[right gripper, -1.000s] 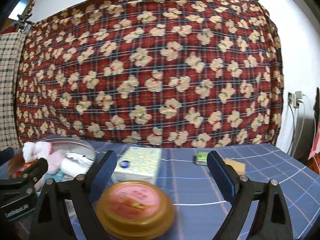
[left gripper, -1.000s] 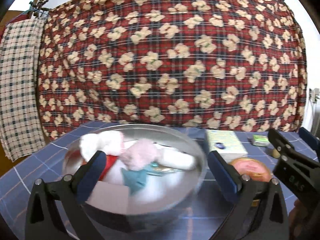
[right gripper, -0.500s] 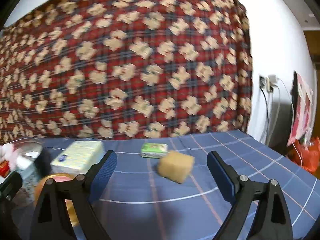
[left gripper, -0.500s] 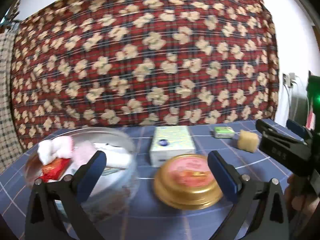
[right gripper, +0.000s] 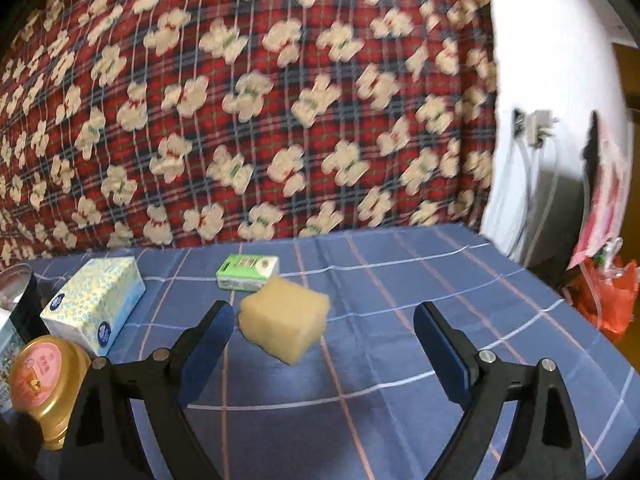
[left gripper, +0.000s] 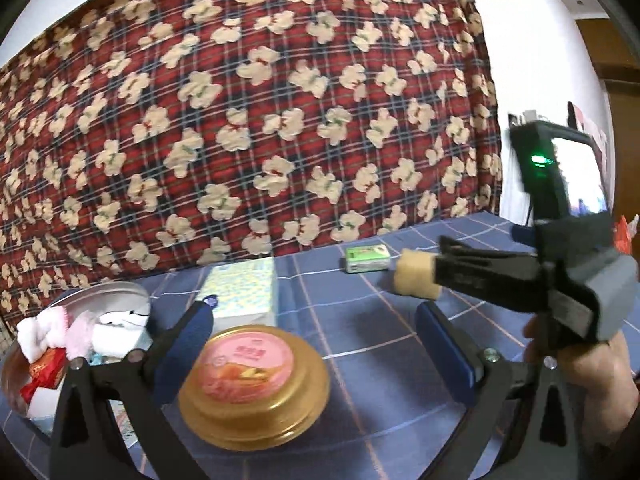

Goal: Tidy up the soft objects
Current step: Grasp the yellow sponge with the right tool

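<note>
Dim, warm indoor light; strong fisheye bending and dark corners, with motion blur throughout.

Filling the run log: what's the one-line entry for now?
left tongs: open, over gold tin | right tongs: open, nearing sponge | bowl: holds soft items

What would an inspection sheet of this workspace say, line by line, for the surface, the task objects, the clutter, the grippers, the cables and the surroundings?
Surface: table under a blue checked cloth.
Job's things: yellow sponge lies on the cloth ahead of the right gripper, untouched; metal bowl already holds soft items.
Clutter: tissue box, small green pack, gold lidded container.
Grippers: left gripper open, holding nothing, with the gold container between its fingers; right gripper open, holding nothing.
Cables: white cables hang from a wall socket.
Surroundings: red plaid floral quilt behind the table; orange plastic bag at right.
</note>
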{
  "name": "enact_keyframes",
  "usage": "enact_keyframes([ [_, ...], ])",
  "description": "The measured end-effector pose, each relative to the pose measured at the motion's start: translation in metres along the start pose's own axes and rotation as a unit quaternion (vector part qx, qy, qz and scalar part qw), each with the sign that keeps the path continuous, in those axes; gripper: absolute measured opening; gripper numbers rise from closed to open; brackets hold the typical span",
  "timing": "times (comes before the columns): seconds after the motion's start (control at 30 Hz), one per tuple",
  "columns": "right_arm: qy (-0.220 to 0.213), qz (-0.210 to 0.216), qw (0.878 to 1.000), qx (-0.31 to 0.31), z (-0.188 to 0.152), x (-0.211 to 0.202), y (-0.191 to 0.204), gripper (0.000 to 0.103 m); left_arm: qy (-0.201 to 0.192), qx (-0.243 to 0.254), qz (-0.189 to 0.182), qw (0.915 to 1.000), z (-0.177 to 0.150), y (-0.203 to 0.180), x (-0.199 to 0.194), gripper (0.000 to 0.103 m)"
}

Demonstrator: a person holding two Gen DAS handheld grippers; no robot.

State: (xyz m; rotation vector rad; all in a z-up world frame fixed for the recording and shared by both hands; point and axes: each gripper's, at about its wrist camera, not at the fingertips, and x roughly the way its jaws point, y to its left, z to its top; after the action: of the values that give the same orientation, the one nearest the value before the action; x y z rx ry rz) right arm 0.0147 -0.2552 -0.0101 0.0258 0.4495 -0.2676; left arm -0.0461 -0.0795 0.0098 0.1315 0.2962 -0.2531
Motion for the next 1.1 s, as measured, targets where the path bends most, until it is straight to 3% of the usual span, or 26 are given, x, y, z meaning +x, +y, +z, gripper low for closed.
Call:
enact_keyframes([
  [0.27,0.111,0.038,0.992,-0.052,0.006,0.077,0.028,0.093,0.039,-0.022,-0.002,0.999,-0.001,0.006,0.014,0.103],
  [0.53,0.186,0.044,0.98,-0.059,0.002,0.122,0.038,0.091,0.05,0.012,-0.003,0.9987,0.0,-0.009,0.019,0.103],
  [0.57,0.188,0.048,0.98,-0.053,0.002,0.122,0.035,0.076,0.053,0.014,-0.003,0.9985,0.0,-0.01,0.021,0.103],
  [0.7,0.186,0.06,0.98,-0.034,0.004,0.119,0.025,0.067,0.068,0.013,-0.015,0.9975,0.004,-0.016,0.03,0.103],
  [0.83,0.158,0.048,0.986,-0.021,0.009,0.112,0.008,0.066,0.073,0.011,-0.023,0.997,0.008,-0.027,0.039,0.102],
  [1.1,0.089,-0.038,0.994,-0.055,0.026,0.108,-0.026,0.066,0.111,0.014,-0.027,0.9934,0.028,-0.062,0.099,0.102],
])
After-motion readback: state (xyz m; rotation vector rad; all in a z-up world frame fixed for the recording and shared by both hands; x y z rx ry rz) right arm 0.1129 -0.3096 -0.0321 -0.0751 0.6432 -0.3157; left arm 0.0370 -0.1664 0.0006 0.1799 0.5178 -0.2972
